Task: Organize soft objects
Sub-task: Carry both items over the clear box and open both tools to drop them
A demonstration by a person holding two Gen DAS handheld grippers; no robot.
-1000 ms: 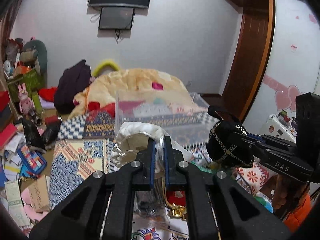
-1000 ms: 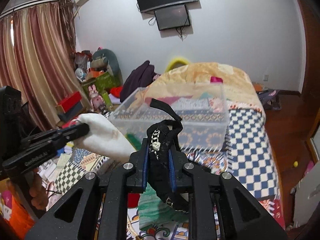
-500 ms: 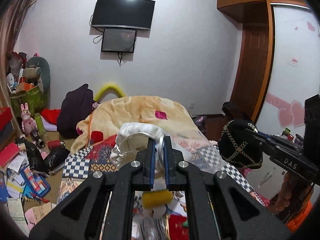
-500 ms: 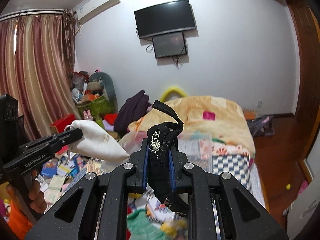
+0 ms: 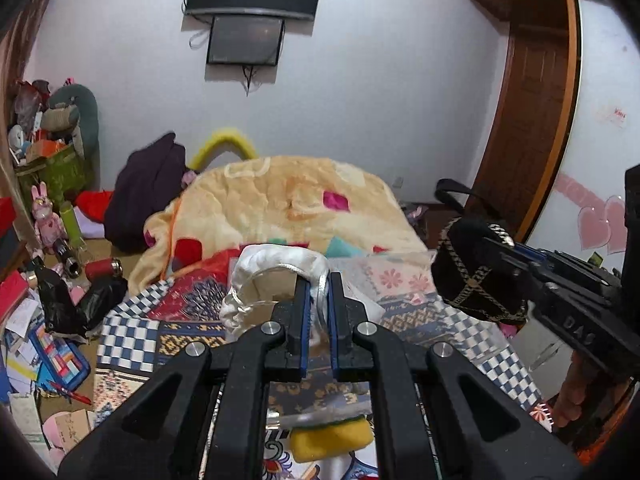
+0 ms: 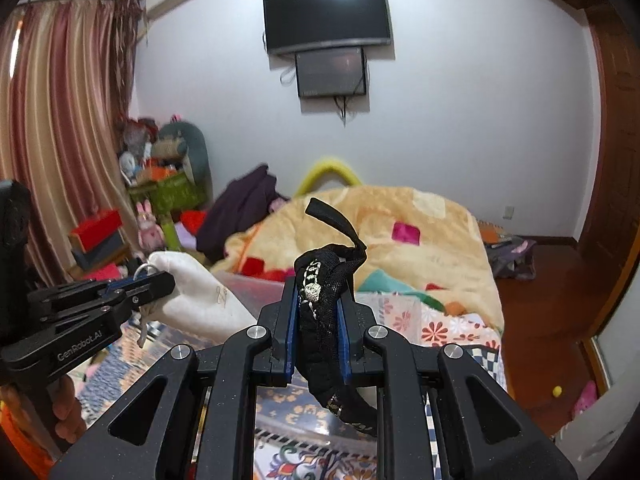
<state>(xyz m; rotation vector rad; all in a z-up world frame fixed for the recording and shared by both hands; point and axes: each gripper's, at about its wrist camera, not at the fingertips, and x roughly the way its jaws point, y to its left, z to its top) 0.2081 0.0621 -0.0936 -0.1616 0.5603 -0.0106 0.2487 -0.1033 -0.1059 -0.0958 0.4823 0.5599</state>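
Left wrist view, frame left: floor clutter of papers and black bags crowds bed edge. Centre: left tool pinched narrow on white drawstring cloth pouch, pouch bunched ahead of tips, mouth toward camera. Below it, patchwork checkered bedspread and clear plastic storage bin; yellow sponge-like block at bottom centre. Open air above bed up to wall. Frame right: right tool clamped on black fabric purse with gold chain trim; in right wrist view its long axis runs near vertical, strap end curling up-left.
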